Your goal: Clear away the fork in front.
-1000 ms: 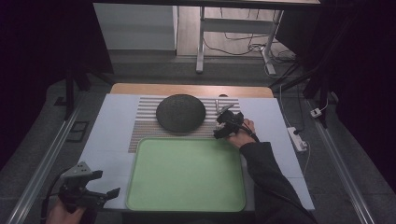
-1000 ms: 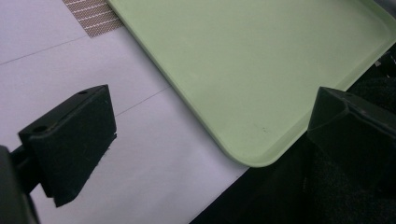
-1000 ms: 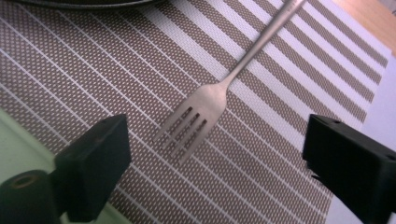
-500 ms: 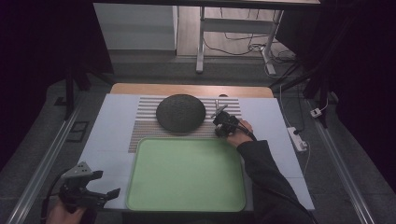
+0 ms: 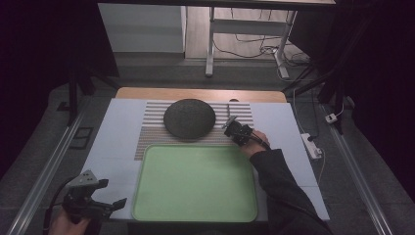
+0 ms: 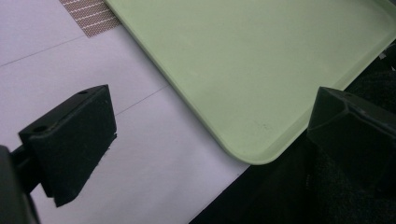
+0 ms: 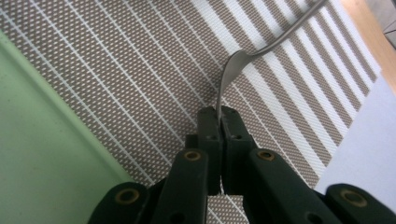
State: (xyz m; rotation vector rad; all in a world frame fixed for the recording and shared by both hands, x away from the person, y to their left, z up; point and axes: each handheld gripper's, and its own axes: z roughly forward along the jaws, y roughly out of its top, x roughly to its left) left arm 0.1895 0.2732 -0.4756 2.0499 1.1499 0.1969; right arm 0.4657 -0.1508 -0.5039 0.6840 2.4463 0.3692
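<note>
A silver utensil [image 7: 243, 58], a spoon or a fork seen edge-on, lies over the striped placemat [image 7: 116, 70] with its handle running away to the upper right. My right gripper [image 7: 219, 114] is shut on its broad end; the jaws have just been closing, with the utensil pinched between them. In the high view that gripper [image 5: 234, 128] sits just right of a dark round plate [image 5: 189, 118], and the utensil [image 5: 228, 110] points to the far side. My left gripper [image 5: 115, 203] hangs open off the table's near left corner, jaws wide apart [image 6: 210, 135] and nothing between them.
A pale green tray [image 5: 195, 181] lies on the white table cover [image 5: 112, 147] in front of the placemat [image 5: 151, 127]. Its near left corner [image 6: 261, 60] lies just ahead of the left gripper. A power strip [image 5: 311, 145] lies right of the table.
The right gripper's jaws have closed onto the utensil beside the plate. The left gripper has kept still.
</note>
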